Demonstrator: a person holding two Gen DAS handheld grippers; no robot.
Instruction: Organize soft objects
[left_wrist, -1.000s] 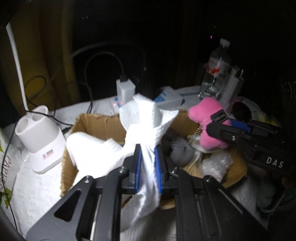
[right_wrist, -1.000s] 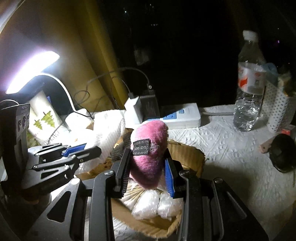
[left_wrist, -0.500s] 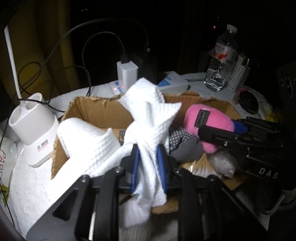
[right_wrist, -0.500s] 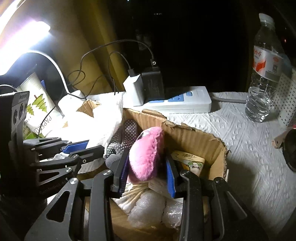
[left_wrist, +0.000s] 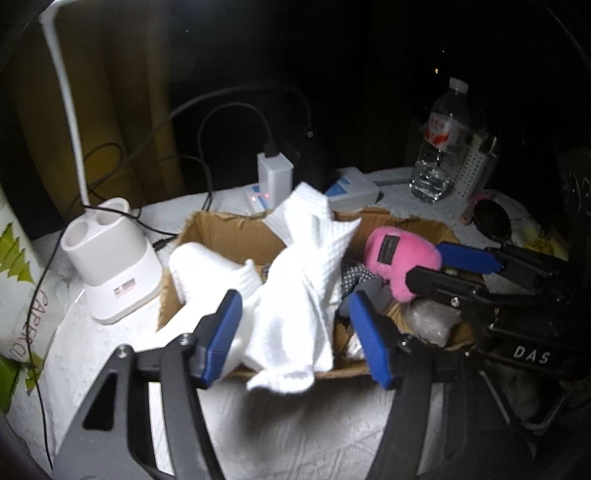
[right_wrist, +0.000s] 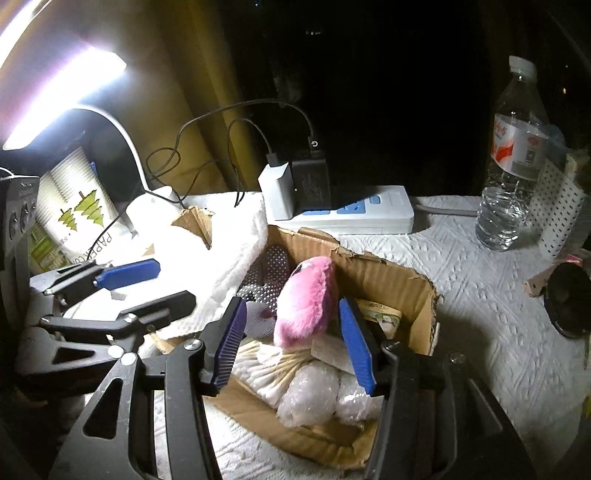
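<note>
Your left gripper (left_wrist: 295, 334) had just been opening: its blue pads stood apart on either side of the white cloth (left_wrist: 299, 284), no longer pinching it. The cloth lay heaped in the cardboard box (left_wrist: 221, 230), one end draped over the near rim. Your right gripper (right_wrist: 291, 341) had just been opening too, and the pink plush (right_wrist: 308, 299) sat between its spread pads, free of them. The plush rested in the box's other end, against a dotted grey fabric (right_wrist: 273, 267) and above cotton swabs (right_wrist: 273, 369) and bubble wrap (right_wrist: 314, 395).
</note>
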